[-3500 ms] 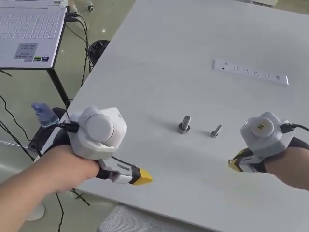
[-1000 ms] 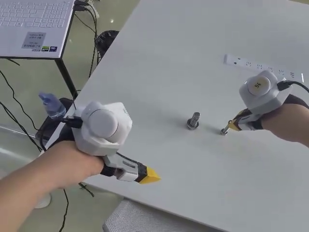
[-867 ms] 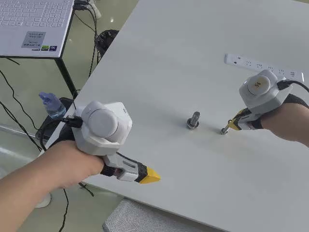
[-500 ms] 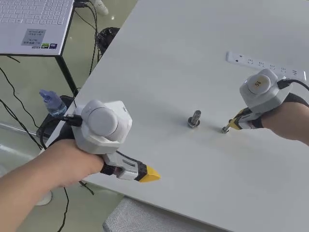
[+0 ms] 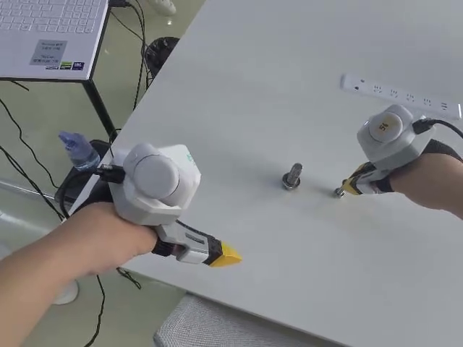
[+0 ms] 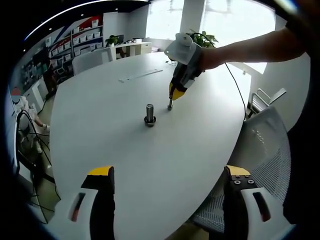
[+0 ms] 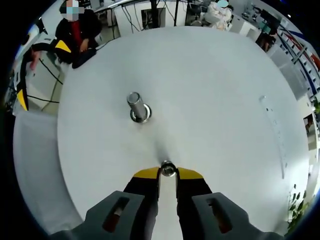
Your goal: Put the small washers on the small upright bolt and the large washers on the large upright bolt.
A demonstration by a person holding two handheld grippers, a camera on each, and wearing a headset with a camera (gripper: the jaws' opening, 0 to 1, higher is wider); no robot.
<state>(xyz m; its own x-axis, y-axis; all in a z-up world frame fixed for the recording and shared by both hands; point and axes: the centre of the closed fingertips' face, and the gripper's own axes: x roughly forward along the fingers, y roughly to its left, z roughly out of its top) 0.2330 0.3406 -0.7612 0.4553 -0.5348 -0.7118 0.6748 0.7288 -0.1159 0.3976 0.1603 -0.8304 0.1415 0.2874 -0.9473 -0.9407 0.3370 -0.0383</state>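
Observation:
The large upright bolt [image 5: 292,177] stands mid-table on the white table [image 5: 275,65], with washers around its base; it also appears as the large bolt [image 6: 149,114] and the large bolt [image 7: 136,107]. To its right is the small bolt [image 5: 338,191], the small bolt [image 7: 168,169]. My right gripper [image 5: 349,189] has its yellow fingertips [image 7: 145,173] closed against this bolt's round metal top. I cannot tell whether a washer is there. My left gripper [image 6: 169,172] hangs open and empty over the table's near edge, the left gripper [image 5: 226,254].
A white power strip [image 5: 401,94] lies at the far right of the table. Off the table's left edge are a laptop [image 5: 43,36] on a stand, a spray bottle [image 5: 76,148] and cables. A mesh chair [image 5: 210,325] sits below the near edge.
Since 3.5 s ago my right gripper has moved from the front right up to the small bolt and closed on it. It has stayed there over the last second. The left gripper has barely moved.

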